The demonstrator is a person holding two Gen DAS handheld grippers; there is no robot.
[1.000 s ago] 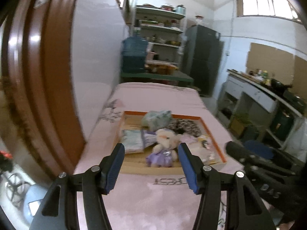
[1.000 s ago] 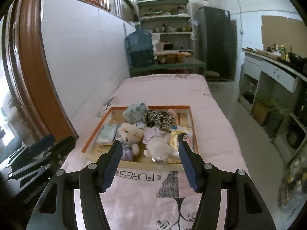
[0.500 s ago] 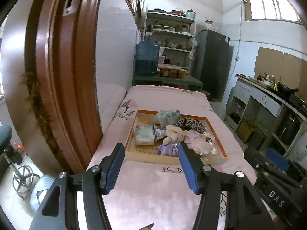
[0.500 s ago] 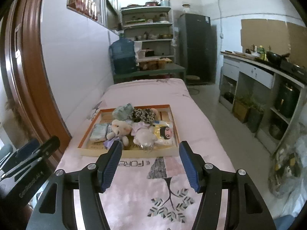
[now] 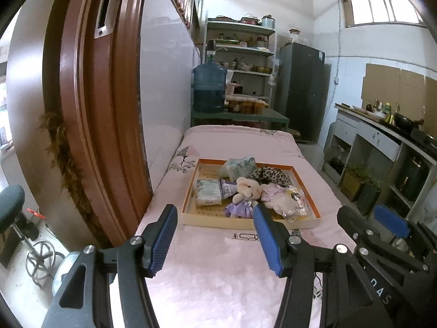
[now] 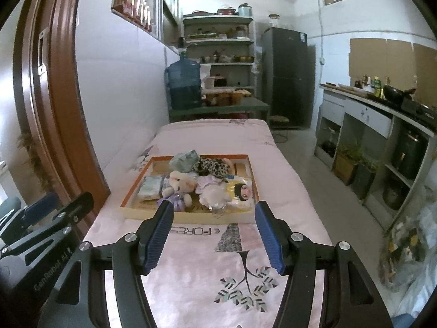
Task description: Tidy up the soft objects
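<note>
Left wrist view: your left gripper (image 5: 214, 231) is spread wide with nothing between the blue pads (image 5: 164, 237), hanging over the pink blanket (image 5: 218, 273) short of the tray (image 5: 188, 194). The tray sits mid-bed with the soft items piled inside. Against the tray's left wall there's a folded floral cloth (image 5: 209, 191); at its far edge a grey-green bundle (image 5: 240, 165) and a leopard-print piece (image 5: 271, 175); near its front wall a teddy in a purple dress (image 5: 244, 194) and a second plush in a pale top (image 5: 278, 198). Your right gripper (image 5: 382, 229) shows off the tray's right front corner.

Right wrist view: right gripper (image 6: 214, 228) also wide, nothing held, fingertips lined up just short of the tray's (image 6: 188, 217) front wall. Same pile inside. At the tray's right wall lies a flat yellow pack with a cartoon face (image 6: 241, 191), probably a packaged item; print too small to read. Left gripper (image 6: 54, 213) sits off the tray's left front corner.
</note>
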